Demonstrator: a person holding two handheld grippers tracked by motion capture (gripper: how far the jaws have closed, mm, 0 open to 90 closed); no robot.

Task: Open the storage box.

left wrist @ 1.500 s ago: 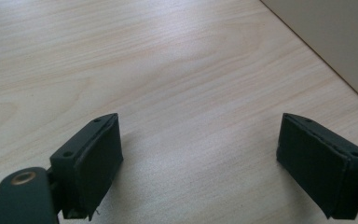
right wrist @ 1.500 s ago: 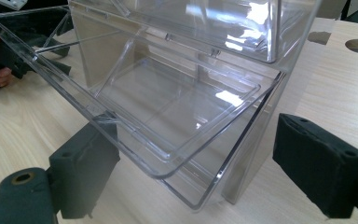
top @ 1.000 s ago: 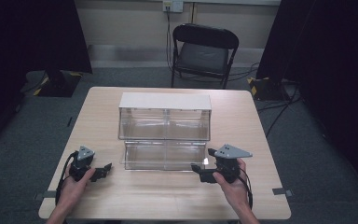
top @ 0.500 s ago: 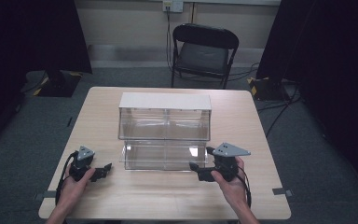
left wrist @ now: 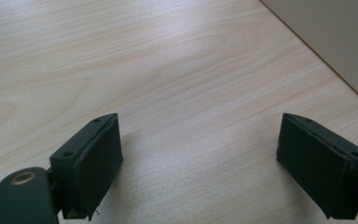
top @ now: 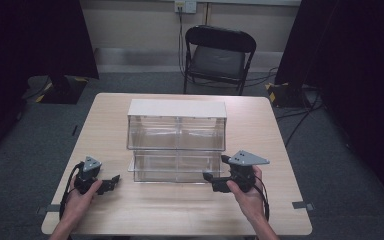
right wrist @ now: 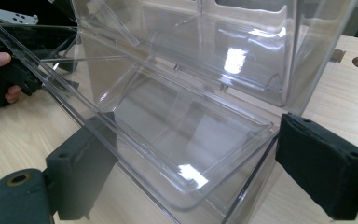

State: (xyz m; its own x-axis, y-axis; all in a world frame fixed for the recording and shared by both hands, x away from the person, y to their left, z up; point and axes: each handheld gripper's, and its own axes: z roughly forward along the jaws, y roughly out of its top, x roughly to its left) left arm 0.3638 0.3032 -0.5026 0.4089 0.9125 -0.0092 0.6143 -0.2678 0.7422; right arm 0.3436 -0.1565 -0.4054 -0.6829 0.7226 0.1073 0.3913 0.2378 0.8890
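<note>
**Ana:** Hand-held gripper on the left (top: 111,181) first: it rests low on the surface (top: 180,210), well to the left of the clear plastic bin unit (top: 176,140), and its own view has both jaws spread wide over bare wood with nothing between them. I'd leave it parked there unless the unit starts to slide.

**Ben:** Agreed. And the unit itself?

**Ana:** It stands in the middle of the surface, two clear tiers under a white top (top: 177,107). The lower tier's tilt-out flap (right wrist: 168,135) hangs open toward the person, sloping down and forward, with no contents that I can make out.

**Ben:** So the right hand-held gripper (top: 214,175) does the work?

**Ana:** That's my reading. Its jaws are parted too, and in its own view they sit either side of the flap's front corner, with the clear edge running between them. I can't tell whether either pad touches the plastic yet.

**Ben:** How would you handle it from here?

**Ana:** If the aim is to swing the flap, close gently on the front lip rather than on the thin side wall, since clear plastic is slippery and flexes. Then follow the arc of the hinge instead of pushing straight back, or the whole unit may skid toward the chair (top: 219,55). If it does skid, the left one can come across and brace the side.
</note>
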